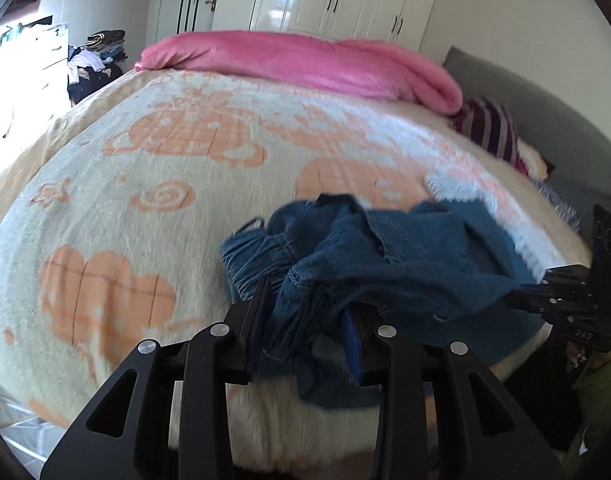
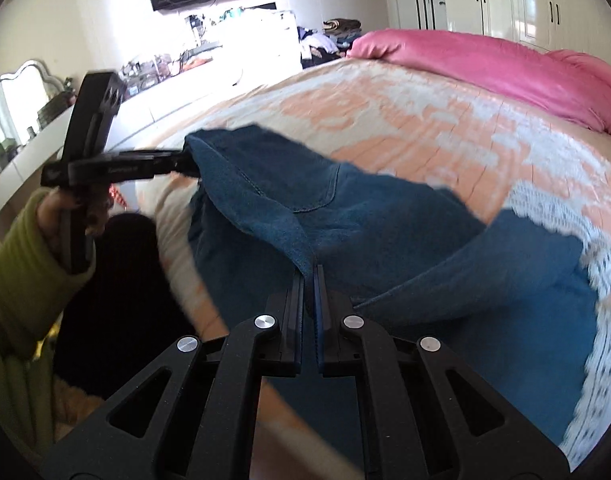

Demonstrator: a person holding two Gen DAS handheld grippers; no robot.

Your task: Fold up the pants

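Matt blue denim pants point(image 1: 405, 264) on a fuzzy fleece blanket point(image 1: 145, 184).

Matte black tools point(image 2: 309, 276) are showing silver round rivets and triangular cut-outs — a lime-green sleeve point(image 2: 21, 264) is covering the left wrist.

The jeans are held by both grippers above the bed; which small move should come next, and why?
Probably draw the two grippers apart. The left gripper and right gripper each pinch the jeans, which hang bunched and wrinkled over the blanket; spreading would flatten them for folding.
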